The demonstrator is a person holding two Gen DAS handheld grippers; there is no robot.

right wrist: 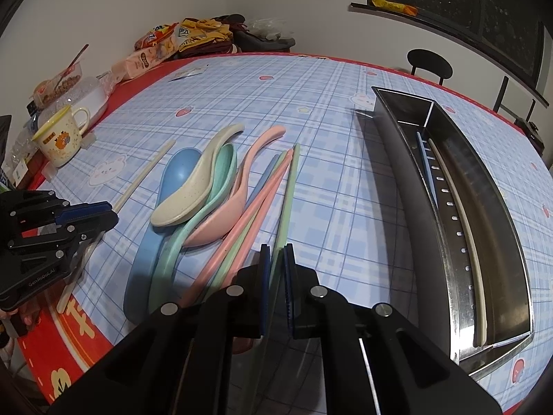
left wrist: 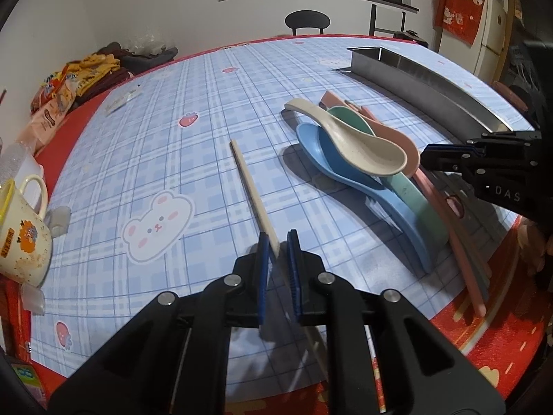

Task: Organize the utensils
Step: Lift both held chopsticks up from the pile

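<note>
My left gripper (left wrist: pixel 277 242) is shut on a cream chopstick (left wrist: pixel 250 190) that points away across the blue plaid cloth. My right gripper (right wrist: pixel 276 254) is shut on a green chopstick (right wrist: pixel 289 186). Between them lies a pile of spoons: cream spoon (right wrist: pixel 193 186), blue spoon (right wrist: pixel 179 173), green spoon (right wrist: pixel 221 169) and pink spoon (right wrist: pixel 242 186), with pink and green chopsticks (right wrist: pixel 255 200) beside them. A long metal tray (right wrist: pixel 397 173) at the right holds a blue chopstick (right wrist: pixel 427 166) and a cream chopstick (right wrist: pixel 459 207). The right gripper also shows in the left wrist view (left wrist: pixel 428 159).
A yellow-rimmed mug (right wrist: pixel 60 138) stands at the table's left edge, with snack bags (right wrist: pixel 155 48) and clothes behind it. A black chair (left wrist: pixel 307 22) stands beyond the far edge. The red table border (right wrist: pixel 69 339) runs along the near edge.
</note>
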